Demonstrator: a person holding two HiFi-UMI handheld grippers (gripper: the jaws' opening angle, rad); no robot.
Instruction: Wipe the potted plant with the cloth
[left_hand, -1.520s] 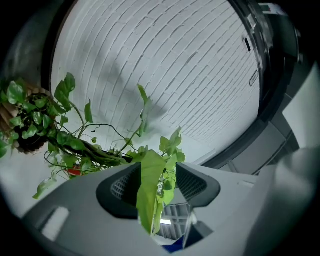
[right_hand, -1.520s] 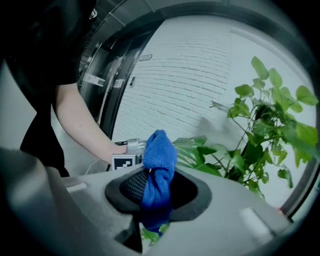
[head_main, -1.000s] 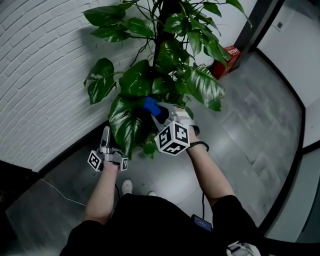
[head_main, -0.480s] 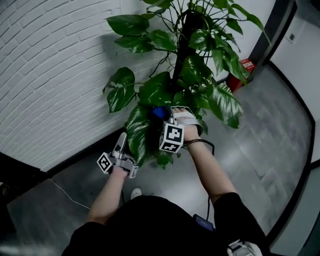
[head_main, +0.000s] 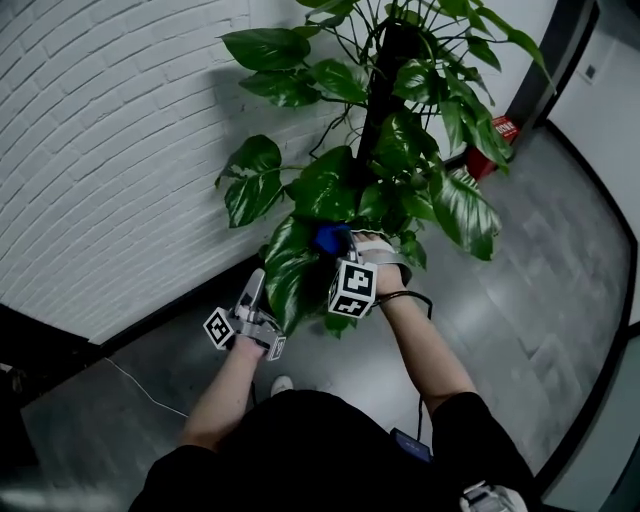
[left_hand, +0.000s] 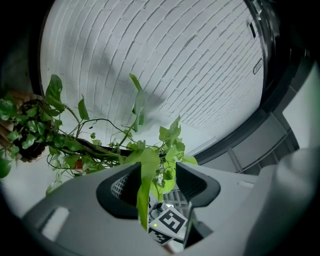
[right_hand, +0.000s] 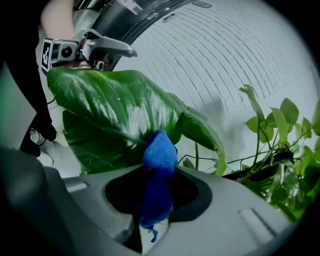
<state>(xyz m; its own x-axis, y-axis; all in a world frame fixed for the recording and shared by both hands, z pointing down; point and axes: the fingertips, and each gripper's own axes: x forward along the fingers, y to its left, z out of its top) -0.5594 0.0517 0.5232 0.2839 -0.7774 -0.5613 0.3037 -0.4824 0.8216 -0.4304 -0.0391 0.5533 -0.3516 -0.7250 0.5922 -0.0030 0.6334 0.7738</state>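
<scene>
The potted plant (head_main: 390, 170) runs off the top edge, its pot buried under its own foliage. Behind the plant, a red object (head_main: 503, 130) shows only partly past the leaves, its print too small to read. Low on the plant, the tips of the right gripper (head_main: 335, 244) vanish behind the blue cloth (head_main: 326, 236) and a large leaf (head_main: 290, 285).

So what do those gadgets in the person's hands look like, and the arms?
The left gripper and right gripper are pale grey plastic tools with two jaws lined by dark pads. Each carries a cube with black-and-white square markers. The person wears a black short-sleeved top, and a thin dark cable trails from the right wrist.
</scene>
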